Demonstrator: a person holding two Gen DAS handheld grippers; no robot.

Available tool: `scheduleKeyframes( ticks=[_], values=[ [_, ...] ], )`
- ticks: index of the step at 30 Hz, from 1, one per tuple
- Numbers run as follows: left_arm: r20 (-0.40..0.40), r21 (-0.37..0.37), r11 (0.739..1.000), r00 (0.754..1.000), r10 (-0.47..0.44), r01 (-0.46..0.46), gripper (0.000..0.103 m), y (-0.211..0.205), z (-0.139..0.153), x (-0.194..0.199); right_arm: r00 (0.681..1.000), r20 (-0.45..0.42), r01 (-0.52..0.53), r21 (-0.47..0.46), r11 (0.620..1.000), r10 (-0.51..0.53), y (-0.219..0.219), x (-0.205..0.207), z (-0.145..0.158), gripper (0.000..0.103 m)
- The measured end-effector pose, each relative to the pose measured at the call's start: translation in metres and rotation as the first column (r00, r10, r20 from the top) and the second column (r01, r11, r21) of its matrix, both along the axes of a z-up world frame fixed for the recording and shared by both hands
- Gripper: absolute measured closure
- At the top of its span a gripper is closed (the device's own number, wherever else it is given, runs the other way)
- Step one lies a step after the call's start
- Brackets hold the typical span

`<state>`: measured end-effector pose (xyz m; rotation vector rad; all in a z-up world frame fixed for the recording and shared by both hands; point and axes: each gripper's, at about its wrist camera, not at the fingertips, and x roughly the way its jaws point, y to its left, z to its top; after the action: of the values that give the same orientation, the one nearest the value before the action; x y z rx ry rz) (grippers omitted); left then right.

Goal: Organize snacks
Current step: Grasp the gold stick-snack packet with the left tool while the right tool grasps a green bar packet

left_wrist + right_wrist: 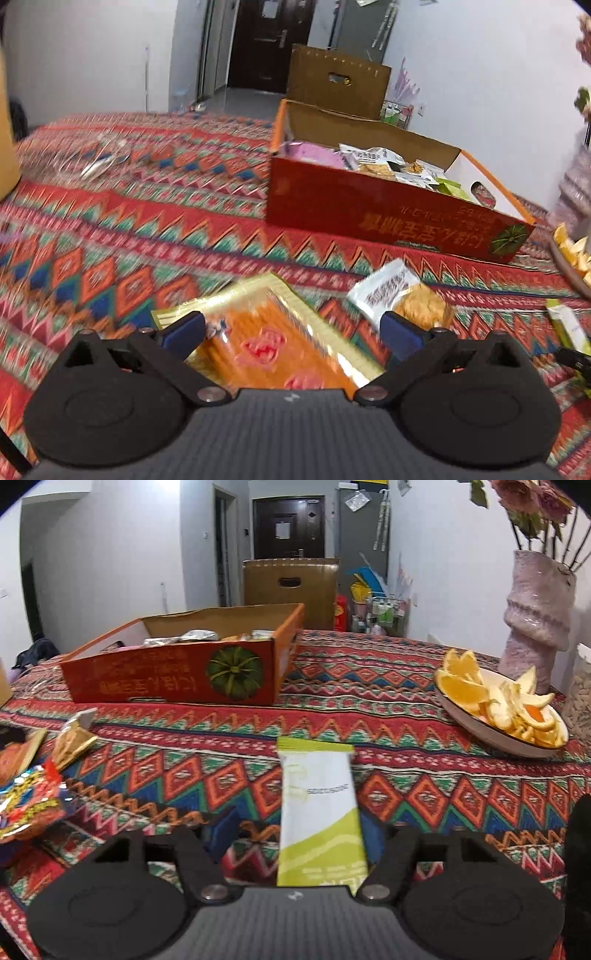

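Snacks: green-white packet (320, 808) lies lower centre between the right gripper (295, 834) jaws, spread, left pad clear of it. Left gripper (291, 332) jaws released, straddling the orange-gold pack (273, 343) at bottom centre. Cookie pack (402, 295) just right. Red box (388, 214) upper right, holding snacks.

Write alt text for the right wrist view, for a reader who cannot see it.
A green-and-white snack packet lies on a patterned tablecloth between the parted fingers of the right hand-held gripper. Behind it stands an open red cardboard box holding snacks; to the right, a plate of orange wedges sits before a pink vase.
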<state>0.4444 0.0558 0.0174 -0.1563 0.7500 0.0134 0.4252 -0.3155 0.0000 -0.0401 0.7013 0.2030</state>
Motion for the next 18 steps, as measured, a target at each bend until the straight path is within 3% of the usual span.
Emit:
scheduleKeyframes(
  ticks=[2,6,10,14,18],
  values=[
    [0.003,0.036,0.999,1.0,-0.027,0.027,0.0,-0.012,-0.003,0.009,1.0,0.001,-0.024,0.004,1.0,0.024,0.004,-0.006,0.004,0.036],
    [0.034,0.057,0.983,0.983,-0.178,0.176,0.0,-0.023,0.0,-0.003,0.999,0.017,-0.031,0.055,0.998,0.03,0.0,-0.018,0.012,0.037],
    [0.005,0.115,0.988,0.995,-0.101,0.099,0.0,-0.02,-0.003,-0.021,1.0,0.015,0.004,0.061,0.998,-0.005,-0.007,-0.017,0.013,0.037],
    [-0.012,0.255,0.963,0.996,-0.091,0.091,0.0,-0.026,-0.012,-0.028,1.0,0.006,-0.004,0.082,0.997,0.004,-0.003,-0.008,0.009,0.037],
    [-0.002,0.265,0.962,0.998,-0.07,0.068,0.0,0.0,-0.009,-0.037,1.0,-0.008,-0.019,0.054,0.998,0.019,0.005,-0.009,0.004,0.037]
  ],
)
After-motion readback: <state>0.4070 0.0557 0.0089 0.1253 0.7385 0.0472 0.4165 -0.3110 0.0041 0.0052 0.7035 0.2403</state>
